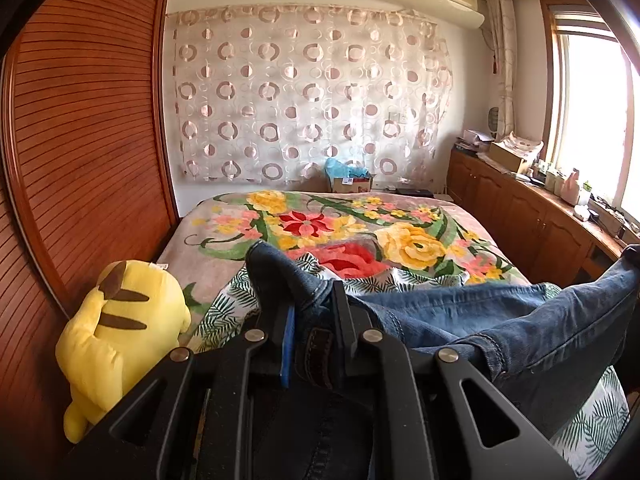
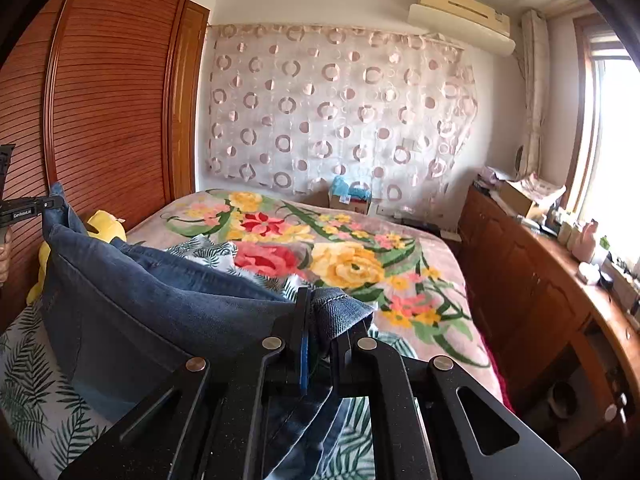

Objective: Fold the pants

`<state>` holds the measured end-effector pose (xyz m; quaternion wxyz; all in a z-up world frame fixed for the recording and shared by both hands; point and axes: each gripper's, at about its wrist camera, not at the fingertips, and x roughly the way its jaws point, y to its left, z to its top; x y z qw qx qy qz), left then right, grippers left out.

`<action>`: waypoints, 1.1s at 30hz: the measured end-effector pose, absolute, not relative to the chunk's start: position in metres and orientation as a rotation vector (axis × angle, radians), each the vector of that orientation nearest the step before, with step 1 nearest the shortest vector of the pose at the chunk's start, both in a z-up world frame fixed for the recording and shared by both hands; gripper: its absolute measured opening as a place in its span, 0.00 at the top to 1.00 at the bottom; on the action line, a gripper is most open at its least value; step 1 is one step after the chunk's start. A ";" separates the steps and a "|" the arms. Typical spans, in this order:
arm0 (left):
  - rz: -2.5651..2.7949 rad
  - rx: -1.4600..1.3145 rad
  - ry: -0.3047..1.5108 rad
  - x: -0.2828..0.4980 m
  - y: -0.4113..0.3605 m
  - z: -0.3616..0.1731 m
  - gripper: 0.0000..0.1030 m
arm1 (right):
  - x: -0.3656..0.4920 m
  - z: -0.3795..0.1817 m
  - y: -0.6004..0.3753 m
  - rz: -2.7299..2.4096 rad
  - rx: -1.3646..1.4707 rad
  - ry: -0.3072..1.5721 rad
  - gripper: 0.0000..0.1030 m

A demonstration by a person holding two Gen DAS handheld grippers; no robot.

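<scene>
Pants hang stretched above the bed between both sets of jaws, the left gripper clamped on the belted waistband, the right gripper pinching a hem, probably so the denim pulls flat for folding.

The left claw pinches the jeans above the floral bedspread.
</scene>
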<state>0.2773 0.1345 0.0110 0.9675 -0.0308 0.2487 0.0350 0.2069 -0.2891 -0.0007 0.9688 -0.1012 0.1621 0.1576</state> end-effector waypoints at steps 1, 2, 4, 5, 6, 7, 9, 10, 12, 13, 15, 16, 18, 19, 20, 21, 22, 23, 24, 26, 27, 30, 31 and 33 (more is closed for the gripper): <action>0.073 -0.062 0.503 0.282 0.136 0.011 0.84 | 0.209 -0.001 -0.287 0.319 -0.208 0.324 0.93; 0.076 -0.062 0.504 0.287 0.137 0.012 0.84 | 0.212 -0.001 -0.286 0.320 -0.212 0.322 0.93; 0.082 -0.061 0.508 0.296 0.139 0.010 0.84 | 0.218 0.000 -0.283 0.320 -0.219 0.316 0.93; 0.087 -0.060 0.511 0.303 0.140 0.009 0.84 | 0.222 0.000 -0.280 0.319 -0.228 0.314 0.93; 0.089 -0.061 0.514 0.307 0.141 0.008 0.84 | 0.226 -0.001 -0.279 0.317 -0.235 0.312 0.93; 0.093 -0.063 0.517 0.313 0.143 0.007 0.84 | 0.229 -0.002 -0.277 0.312 -0.243 0.310 0.93; 0.098 -0.069 0.526 0.323 0.146 0.002 0.84 | 0.239 -0.007 -0.273 0.299 -0.259 0.312 0.93; 0.100 -0.073 0.534 0.330 0.149 -0.001 0.84 | 0.244 -0.008 -0.272 0.290 -0.269 0.315 0.93; 0.102 -0.072 0.554 0.341 0.150 -0.007 0.84 | 0.258 -0.015 -0.267 0.282 -0.276 0.336 0.93; 0.104 -0.066 0.565 0.346 0.149 -0.011 0.84 | 0.264 -0.017 -0.264 0.281 -0.282 0.348 0.93; 0.104 -0.059 0.589 0.353 0.148 -0.020 0.84 | 0.278 -0.030 -0.259 0.278 -0.294 0.384 0.93; 0.103 -0.059 0.600 0.355 0.148 -0.025 0.84 | 0.285 -0.039 -0.257 0.278 -0.295 0.411 0.93; 0.103 -0.056 0.613 0.356 0.147 -0.032 0.84 | 0.295 -0.051 -0.256 0.278 -0.294 0.445 0.93; 0.104 -0.053 0.617 0.356 0.147 -0.035 0.84 | 0.299 -0.058 -0.255 0.278 -0.289 0.463 0.93; 0.105 -0.051 0.623 0.355 0.147 -0.038 0.84 | 0.302 -0.064 -0.256 0.280 -0.282 0.475 0.93; 0.102 -0.048 0.628 0.355 0.146 -0.039 0.84 | 0.305 -0.067 -0.256 0.282 -0.275 0.487 0.93; 0.096 -0.046 0.634 0.355 0.146 -0.040 0.83 | 0.307 -0.071 -0.256 0.282 -0.269 0.500 0.93; 0.086 -0.042 0.640 0.353 0.144 -0.040 0.83 | 0.309 -0.073 -0.256 0.282 -0.265 0.510 0.93; 0.080 -0.037 0.641 0.351 0.143 -0.040 0.82 | 0.311 -0.075 -0.256 0.282 -0.263 0.517 0.93; 0.073 -0.033 0.636 0.346 0.142 -0.038 0.76 | 0.313 -0.074 -0.257 0.286 -0.259 0.525 0.93; 0.072 -0.036 0.633 0.344 0.142 -0.038 0.71 | 0.315 -0.072 -0.257 0.287 -0.259 0.529 0.93; 0.066 -0.037 0.621 0.332 0.142 -0.036 0.56 | 0.319 -0.061 -0.258 0.292 -0.255 0.536 0.93; 0.058 -0.041 0.618 0.329 0.141 -0.036 0.55 | 0.323 -0.055 -0.257 0.293 -0.255 0.537 0.93; 0.050 -0.041 0.636 0.324 0.139 -0.036 0.53 | 0.325 -0.051 -0.256 0.289 -0.251 0.540 0.93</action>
